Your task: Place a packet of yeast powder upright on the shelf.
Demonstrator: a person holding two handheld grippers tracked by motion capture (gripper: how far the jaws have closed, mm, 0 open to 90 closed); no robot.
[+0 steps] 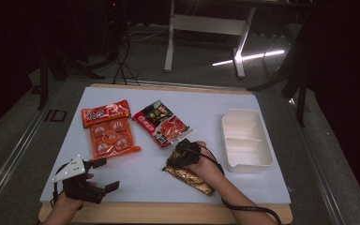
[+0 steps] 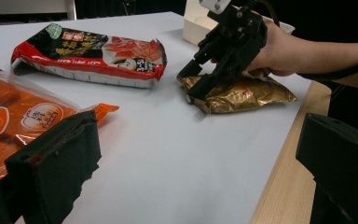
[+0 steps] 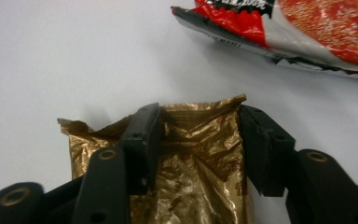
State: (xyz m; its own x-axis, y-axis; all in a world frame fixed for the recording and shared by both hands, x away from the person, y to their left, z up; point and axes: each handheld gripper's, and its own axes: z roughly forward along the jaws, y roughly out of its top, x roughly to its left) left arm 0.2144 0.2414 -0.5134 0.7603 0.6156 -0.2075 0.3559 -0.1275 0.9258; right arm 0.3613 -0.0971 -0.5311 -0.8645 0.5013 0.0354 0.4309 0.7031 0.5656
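1. Gold foil pouch (image 3: 193,154) flat on bench (image 1: 136,173), near front edge; pinched at its end by right hand-held gripper (image 3: 196,135).
2. Judged light, crinkly, slippery; best held across crimped seam.
3. Left hand-held gripper (image 1: 104,174) open, idle.

1. The gold foil packet (image 1: 190,177) is a crinkled, shiny pouch with reddish-brown print.
2. It lies flat on the white tabletop (image 1: 145,173), near the front edge, angled with one end toward the red snack bag.
3. In the right gripper view its crimped end (image 3: 200,135) sits between the two black jaws, the foil bunched and creased there.
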